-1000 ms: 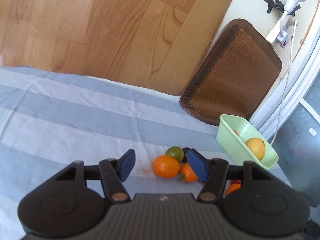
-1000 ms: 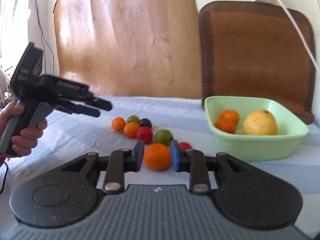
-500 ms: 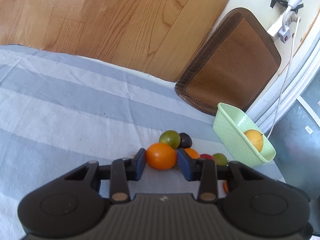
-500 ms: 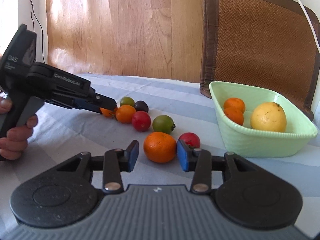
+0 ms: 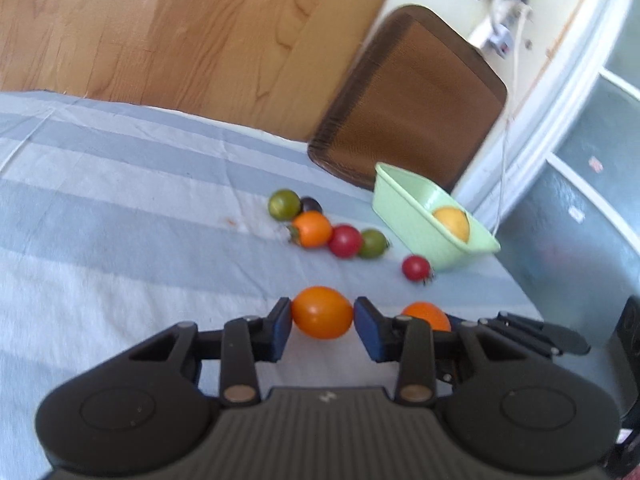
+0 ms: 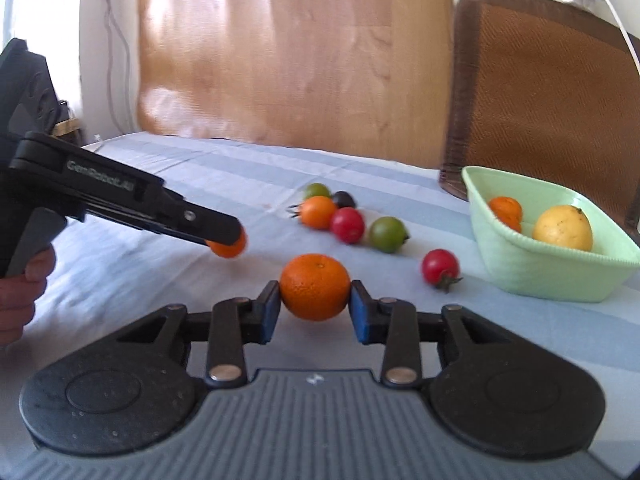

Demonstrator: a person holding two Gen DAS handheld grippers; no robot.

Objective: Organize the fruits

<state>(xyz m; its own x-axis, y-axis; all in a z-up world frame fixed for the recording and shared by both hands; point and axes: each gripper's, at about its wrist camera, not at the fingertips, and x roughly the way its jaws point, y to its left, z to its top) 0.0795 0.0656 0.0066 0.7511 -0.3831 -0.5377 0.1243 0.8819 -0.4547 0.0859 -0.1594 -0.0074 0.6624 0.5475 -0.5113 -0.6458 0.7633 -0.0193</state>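
Two grippers each clamp a fruit above the striped blue tablecloth (image 6: 168, 168). The left gripper (image 5: 322, 322) has its blue pads pressed to both sides of a smooth orange tomato (image 5: 322, 313); in the right wrist view it reaches in from the left, with only part of that fruit showing at its tip. The right gripper (image 6: 315, 309) is closed on a dimpled mandarin (image 6: 315, 286), pads touching its left and right flanks, and whether the fruit is clear of the cloth cannot be told.

Farther off, a loose cluster lies on the cloth: a green tomato (image 6: 317, 191) and a dark plum-coloured fruit (image 6: 344, 199) at the far end, then an orange persimmon-like fruit (image 6: 319, 212), a red tomato (image 6: 347, 225) touching it, and a second green tomato (image 6: 387, 234) just right of that. A lone red tomato with a stem (image 6: 440, 266) sits apart, between the cluster and the pale green bowl (image 6: 552, 276) at the right. Inside the bowl lie a yellow lemon (image 6: 564, 227) and small orange fruits (image 6: 506, 210). A brown woven mat (image 6: 548, 92) leans upright behind the bowl, beside a wood-grain panel (image 6: 296, 52).
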